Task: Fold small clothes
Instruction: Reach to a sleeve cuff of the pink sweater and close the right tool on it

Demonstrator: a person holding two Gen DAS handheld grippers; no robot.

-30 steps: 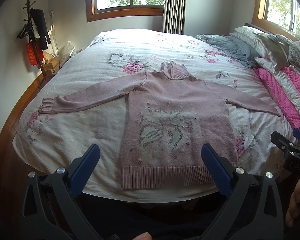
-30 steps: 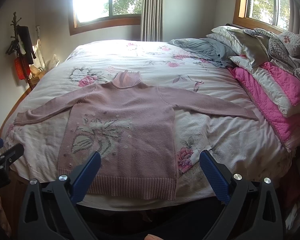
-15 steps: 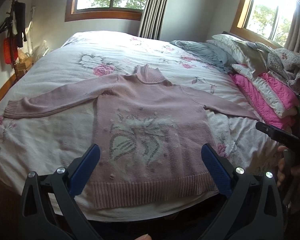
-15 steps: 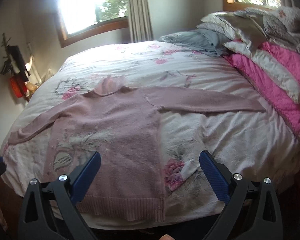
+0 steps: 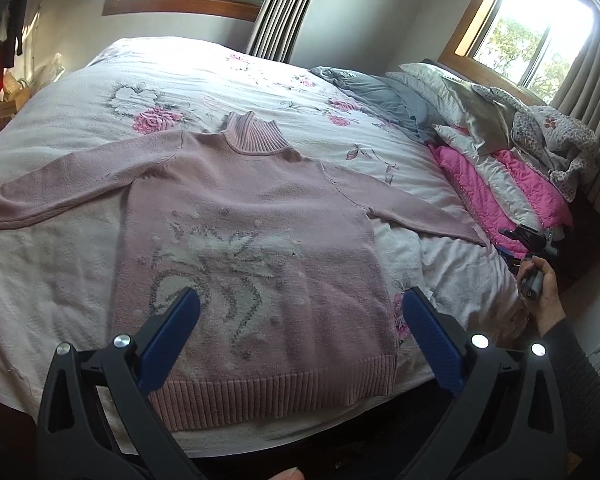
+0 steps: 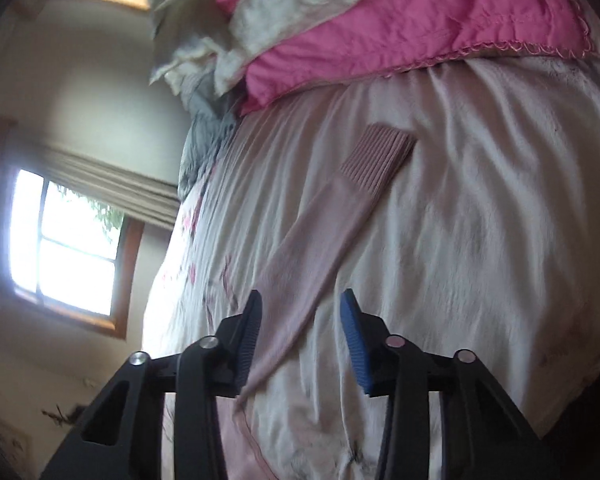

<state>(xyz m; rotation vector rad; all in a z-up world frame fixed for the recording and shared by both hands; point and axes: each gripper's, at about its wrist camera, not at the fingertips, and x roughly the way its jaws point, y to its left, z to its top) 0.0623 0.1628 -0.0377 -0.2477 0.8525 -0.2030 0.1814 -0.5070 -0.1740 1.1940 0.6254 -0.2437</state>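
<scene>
Pink turtleneck sweater (image 5: 252,216) lies face up and flat on the floral bedspread (image 5: 60,272), hem at the near edge of the bed, both sleeves spread out to the sides; no fold made yet. Left gripper (image 5: 300,320) hovers above the hem with its jaws wide apart, holding nothing. Right gripper (image 6: 300,316), rolled over on its side, points along the right sleeve (image 6: 324,224), jaws partly open and straddling the sleeve's upper stretch; the ribbed cuff (image 6: 376,164) lies further ahead, near the pink quilt (image 6: 400,32) stacked with the pillows. Whether the pads actually touch the knit is hard to tell through the blur; nothing looks pinched. Risks, as I judge them: closing here may catch the bedspread along with the sleeve, since the cloth beneath is loose and wrinkled, and lifting both would drag the sweater's body out of square. A grab this far from the cuff leaves a long tail free to flop or twist as the sleeve is carried across. The knit looks soft and stretchy, so a hard pull could skew the shoulder line. No containers in either view.
</scene>
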